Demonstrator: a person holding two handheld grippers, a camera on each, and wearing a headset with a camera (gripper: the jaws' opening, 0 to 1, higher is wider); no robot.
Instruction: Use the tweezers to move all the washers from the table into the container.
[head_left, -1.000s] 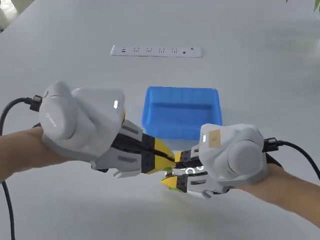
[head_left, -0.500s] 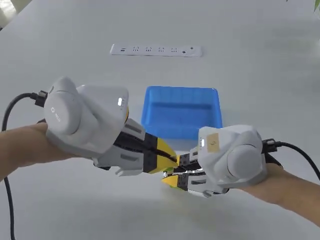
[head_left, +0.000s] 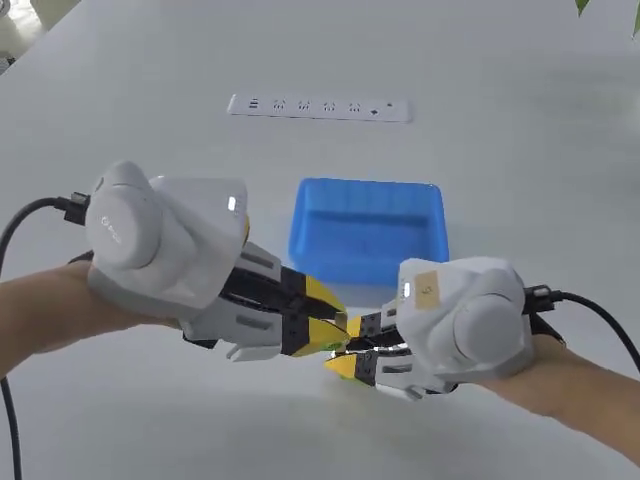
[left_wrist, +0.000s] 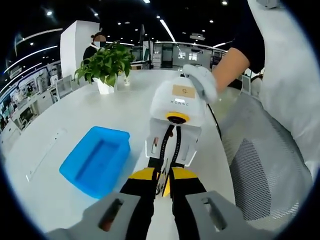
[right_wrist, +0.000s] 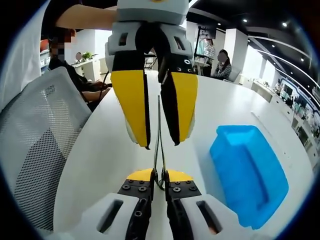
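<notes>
Head view: your left gripper (head_left: 333, 325) is on the left and your right gripper (head_left: 342, 364) on the right. Their yellow tips meet nose to nose, with the left tips slightly higher in frame than the right. The blue container (head_left: 368, 232) sits on the white table (head_left: 520, 150) just past the tips, near them but not touching. A power strip (head_left: 320, 107) lies beyond the container, well apart from it. 1 cable runs off each gripper body.

Left gripper view: your 2 jaws rise from the bottom, black with yellow tips, with a narrow slit between them. The right gripper faces you head-on, its tips right at yours. The container is left of the jaws, on the table. A potted plant (left_wrist: 105, 62) stands far back on the table. A mesh chair (left_wrist: 260, 175) is on the right, past the table edge.

Right gripper view: your right jaws are clenched on the tweezers (right_wrist: 159, 131), pinching the near end. The 2 thin prongs run straight up the frame, away from you. The left gripper hangs in from the top with its 2 yellow jaws parted, 1 on each side of the prongs. Table shows between 1 jaw and the prongs. The other pad is just beside them, and I can't tell whether it touches. So the left gripper reads as released, not clamped. The container is right of the jaws, on the table, apart from both grippers and the tweezers.
</notes>
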